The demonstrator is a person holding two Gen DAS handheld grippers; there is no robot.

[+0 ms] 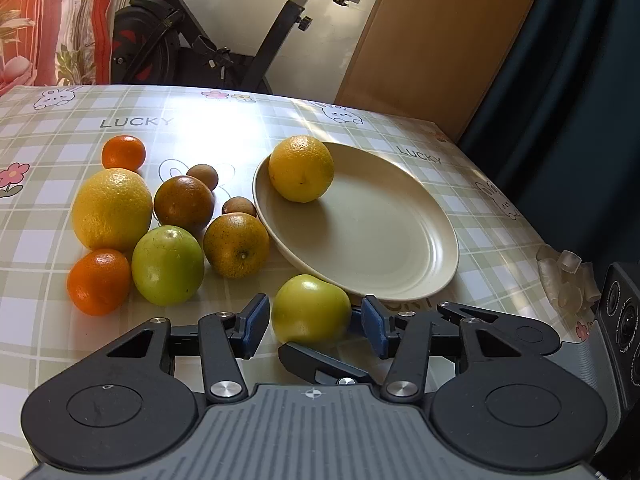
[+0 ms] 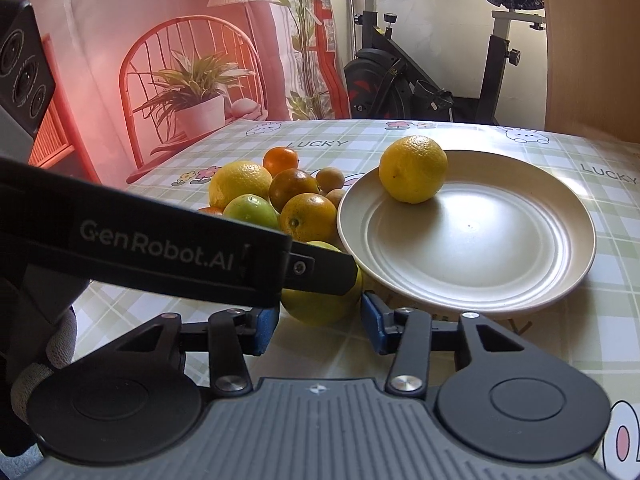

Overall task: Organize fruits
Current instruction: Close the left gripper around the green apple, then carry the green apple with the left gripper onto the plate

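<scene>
- Green and round, an apple [image 1: 310, 310] is sitting on the checked tablecloth [image 1: 500, 240], just beside the near rim of the cream plate [image 1: 380, 232].
- The left gripper [image 1: 314, 322] is bracketing this apple with its blue pads partway apart. A thin gap is showing on each side, so it is gripping nothing.
- The right gripper [image 2: 318, 330] is reaching for the same apple from the near side, with its jaws also partway apart. Its right pad is looking as if it touches the skin, while its left pad is partly hidden, so I cannot tell whether it is squeezing.
- In the right wrist view, one black finger of the left gripper [image 2: 320, 270] is crossing over the top of the apple.
- In the left wrist view, a finger of the right gripper [image 1: 320, 360] is lying at the apple's near side.
- A yellow citrus [image 1: 301, 169] is resting on the far left part of the plate.
- Left of the plate, the other fruits are clustering close together: a large yellow citrus [image 1: 112, 208], a second green apple [image 1: 167, 265], two tangerines [image 1: 98, 282], a dark orange [image 1: 184, 202], a brownish orange [image 1: 236, 245] and two small brown fruits [image 1: 203, 176].
- An exercise bike [image 1: 168, 40] is standing beyond the far edge of the table.
</scene>
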